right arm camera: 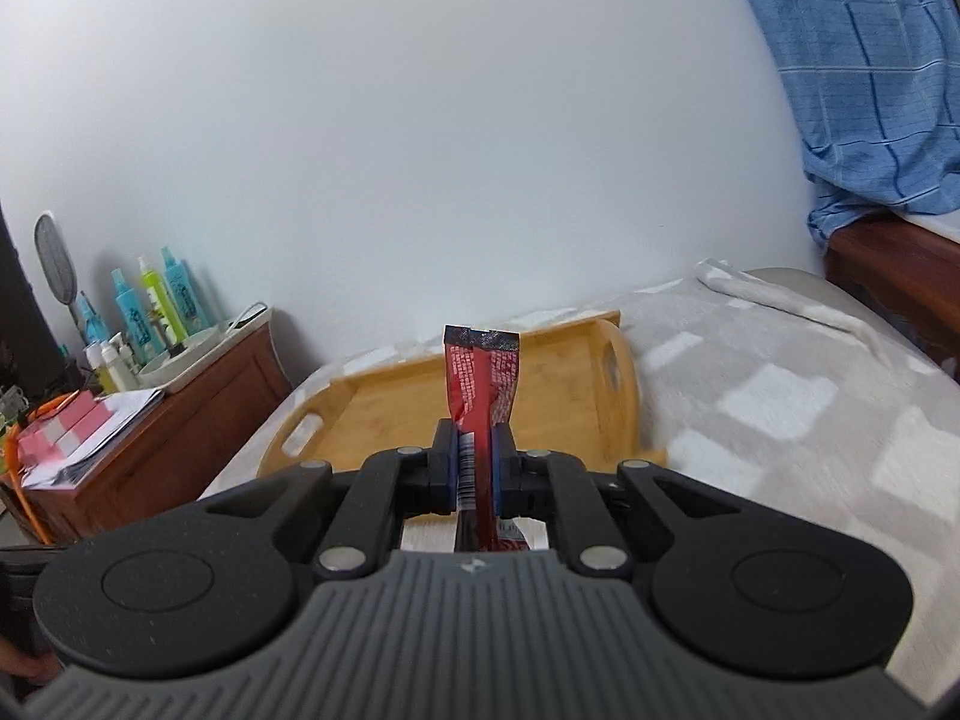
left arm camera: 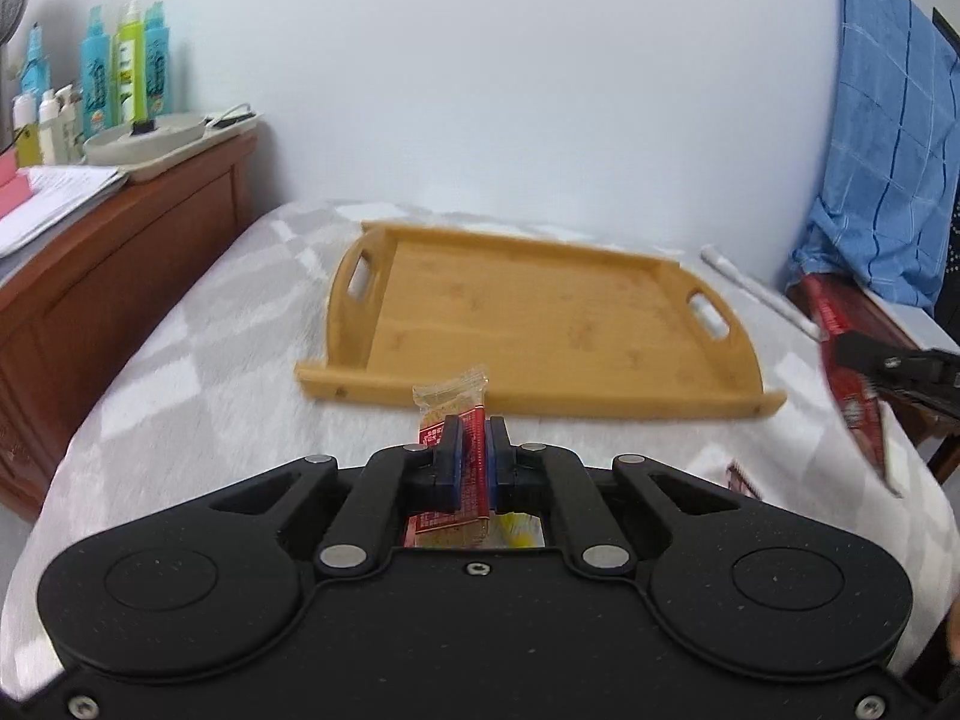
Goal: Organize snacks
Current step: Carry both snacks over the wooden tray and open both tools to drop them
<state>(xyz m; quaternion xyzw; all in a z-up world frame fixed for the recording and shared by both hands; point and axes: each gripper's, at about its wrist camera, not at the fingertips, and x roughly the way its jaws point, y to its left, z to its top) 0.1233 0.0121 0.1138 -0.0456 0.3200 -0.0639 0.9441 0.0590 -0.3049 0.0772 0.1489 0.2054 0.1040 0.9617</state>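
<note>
- The left gripper pinches a small snack bar between its blue pads; the bar's clear crimped end sticks up past the fingertips, and its red and tan wrapper runs back between the fingers toward the camera.
- Under the left gripper's fingers, behind the held bar, a bit of yellow wrapper shows; what it belongs to cannot be told.
- The right gripper pinches a long red snack packet that stands upright beyond the fingertips, with white print on its face and a barcode down between the pads.
- In the left wrist view the same red packet shows far to the right, blurred, with the right gripper closed on it.
- A wooden tray with cut-out handles lies straight ahead of both grippers; its floor is bare wood.
- The tray rests on a grey and white checked blanket that spreads under and around both grippers.
- Another small red packet lies on the blanket to the right of the left gripper, partly hidden by it.
- A white tube-like object lies on the blanket beyond the tray's right end.
- To the left stands a wooden cabinet carrying bottles and papers.
- To the right hangs a blue checked cloth against the white wall.
</note>
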